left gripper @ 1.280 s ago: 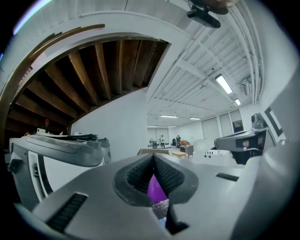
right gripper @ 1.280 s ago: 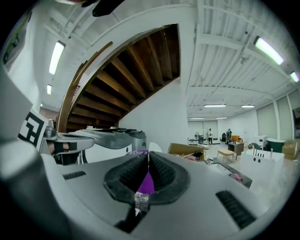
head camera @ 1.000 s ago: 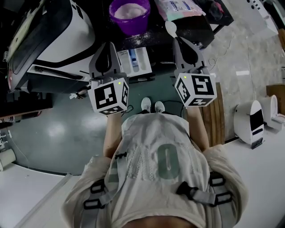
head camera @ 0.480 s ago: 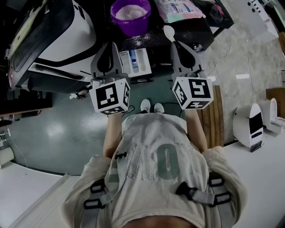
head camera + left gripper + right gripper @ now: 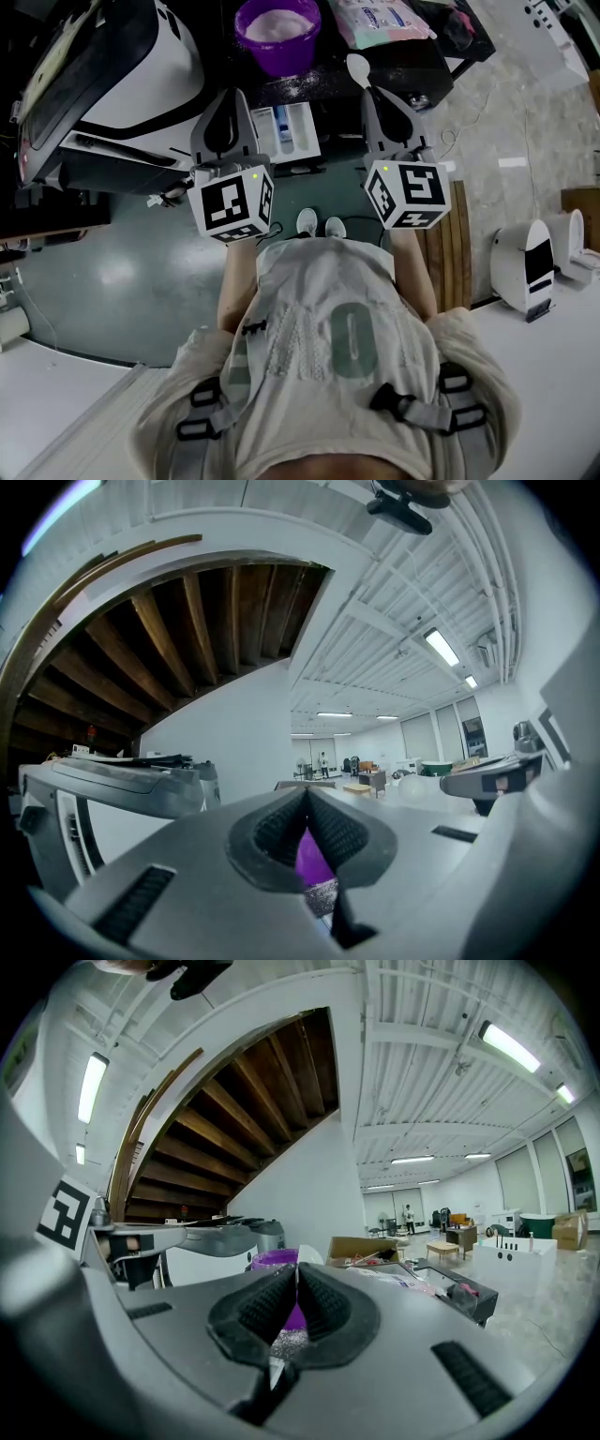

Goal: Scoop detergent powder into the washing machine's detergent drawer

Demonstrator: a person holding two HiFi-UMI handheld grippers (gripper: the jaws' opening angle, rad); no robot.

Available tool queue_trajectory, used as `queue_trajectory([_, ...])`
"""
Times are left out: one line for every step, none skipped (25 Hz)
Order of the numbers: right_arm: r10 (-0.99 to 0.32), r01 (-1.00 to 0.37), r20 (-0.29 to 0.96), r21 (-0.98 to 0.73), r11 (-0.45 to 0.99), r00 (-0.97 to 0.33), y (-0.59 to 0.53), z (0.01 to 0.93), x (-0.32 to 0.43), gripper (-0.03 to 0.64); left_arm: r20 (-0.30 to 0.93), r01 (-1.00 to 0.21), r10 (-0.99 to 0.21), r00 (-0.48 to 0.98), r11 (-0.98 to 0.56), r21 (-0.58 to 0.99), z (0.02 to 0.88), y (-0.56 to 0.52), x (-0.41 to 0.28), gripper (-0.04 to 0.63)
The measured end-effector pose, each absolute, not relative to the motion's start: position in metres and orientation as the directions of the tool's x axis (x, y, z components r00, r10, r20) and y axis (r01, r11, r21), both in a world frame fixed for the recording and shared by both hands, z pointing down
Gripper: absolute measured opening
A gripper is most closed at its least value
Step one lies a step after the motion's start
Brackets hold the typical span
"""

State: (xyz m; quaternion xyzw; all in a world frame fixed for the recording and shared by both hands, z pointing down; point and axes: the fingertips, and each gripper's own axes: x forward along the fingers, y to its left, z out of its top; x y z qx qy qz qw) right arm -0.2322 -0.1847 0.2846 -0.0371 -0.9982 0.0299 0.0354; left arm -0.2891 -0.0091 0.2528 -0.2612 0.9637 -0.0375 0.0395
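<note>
Head view: how far along?
— Early, I judge. Right gripper [image 5: 372, 90] clamps white plastic spoon [image 5: 357, 66] near purple powder tub [image 5: 277, 58] at black desk's [image 5: 408, 64] front edge; open white detergent drawer [image 5: 298, 127] awaits. Left gripper [image 5: 228, 95] closed, empty.

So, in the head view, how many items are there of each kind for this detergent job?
Grippers: 2 (left gripper, right gripper)
Purple bucket: 1
Spoon: 1
Detergent drawer: 1
Washing machine: 1
Total: 6

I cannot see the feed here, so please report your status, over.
Left gripper shut, empty. Right gripper shut on spoon, near the powder bowl. Drawer open, nothing seen in the way.
</note>
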Motion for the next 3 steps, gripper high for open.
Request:
queue_trajectory([0.077, 0.073, 0.073, -0.059, 0.996, -0.994, -0.1845, 0.2856, -0.2332, 0.011, -0.056, -0.501, -0.507, -0.86, 0.861, -0.092, 0.2533, -0.0093, -0.2899, 0.021])
queue_trajectory([0.078, 0.074, 0.077, -0.056, 0.996, -0.994, -0.1843, 0.2867, -0.2342, 0.011, -0.056, -0.501, -0.507, -0.86, 0.86, -0.092, 0.2537, -0.0096, -0.2906, 0.021])
queue_trajectory([0.079, 0.074, 0.082, -0.053, 0.996, -0.993, -0.1841, 0.2878, -0.2352, 0.011, -0.055, -0.502, -0.508, -0.86, 0.86, -0.091, 0.2541, -0.0099, -0.2914, 0.021])
